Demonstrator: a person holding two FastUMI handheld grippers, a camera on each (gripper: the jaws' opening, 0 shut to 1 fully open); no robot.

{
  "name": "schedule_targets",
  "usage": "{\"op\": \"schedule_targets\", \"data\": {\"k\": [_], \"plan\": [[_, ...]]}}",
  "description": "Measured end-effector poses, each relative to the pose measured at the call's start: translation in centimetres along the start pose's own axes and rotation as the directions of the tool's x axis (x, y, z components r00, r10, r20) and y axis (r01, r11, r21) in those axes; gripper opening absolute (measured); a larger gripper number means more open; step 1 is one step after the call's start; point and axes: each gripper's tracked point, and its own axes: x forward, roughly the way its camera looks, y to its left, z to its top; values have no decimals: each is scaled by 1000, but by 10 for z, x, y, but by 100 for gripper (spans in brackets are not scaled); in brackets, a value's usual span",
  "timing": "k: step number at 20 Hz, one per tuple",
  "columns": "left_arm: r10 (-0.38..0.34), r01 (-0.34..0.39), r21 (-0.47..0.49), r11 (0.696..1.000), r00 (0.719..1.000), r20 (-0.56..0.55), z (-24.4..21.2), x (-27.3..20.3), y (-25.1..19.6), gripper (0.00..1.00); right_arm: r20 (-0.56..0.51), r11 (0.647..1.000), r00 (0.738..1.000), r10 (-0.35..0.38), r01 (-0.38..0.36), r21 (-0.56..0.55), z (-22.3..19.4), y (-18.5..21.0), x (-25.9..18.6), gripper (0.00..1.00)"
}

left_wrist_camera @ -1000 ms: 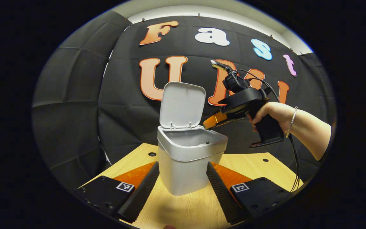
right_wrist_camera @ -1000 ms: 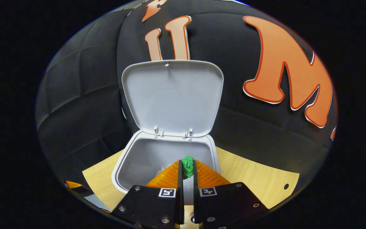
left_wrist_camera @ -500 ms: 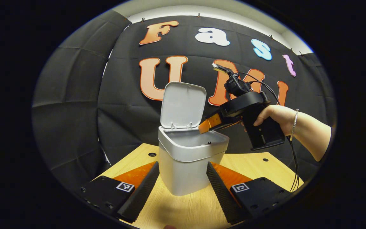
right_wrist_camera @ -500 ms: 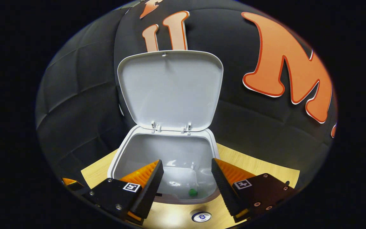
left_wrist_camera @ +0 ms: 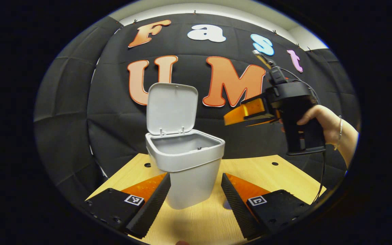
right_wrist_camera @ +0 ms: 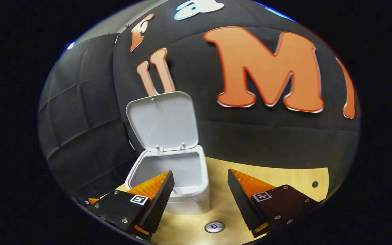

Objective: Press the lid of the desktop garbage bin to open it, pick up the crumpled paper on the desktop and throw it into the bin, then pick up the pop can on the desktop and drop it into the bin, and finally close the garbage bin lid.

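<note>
The grey desktop bin [left_wrist_camera: 186,172] stands on the wooden table with its lid [left_wrist_camera: 172,107] swung up and open. My left gripper [left_wrist_camera: 196,200] is low in front of the bin, open, its fingers on either side of the bin's base without touching it. My right gripper [left_wrist_camera: 247,114], held by a hand [left_wrist_camera: 318,117], hovers above and to the right of the bin's mouth. Looking along it, my right gripper [right_wrist_camera: 201,200] is open and holds nothing, and the bin [right_wrist_camera: 185,199] and its raised lid [right_wrist_camera: 163,120] lie ahead to the left. The round top of the pop can [right_wrist_camera: 215,226] is just below its fingers.
The wooden table [left_wrist_camera: 267,177] extends to the right of the bin and has small round holes [left_wrist_camera: 272,163]. Black cloth walls close off the back and left side. A cable hangs from the right gripper's handle [left_wrist_camera: 320,183].
My right gripper opened over the bin, and the green crumpled paper dropped inside. It then pulled back up and to the right, away from the mouth. The left gripper shifted slightly rightward.
</note>
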Motion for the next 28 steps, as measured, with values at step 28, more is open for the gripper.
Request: {"op": "schedule_targets", "data": {"k": [28], "plan": [[-101,112,-1,994,893,-438,-226,125,-126,97,-15,840,854,-520,514,175,-140,-238,-173,94]]}}
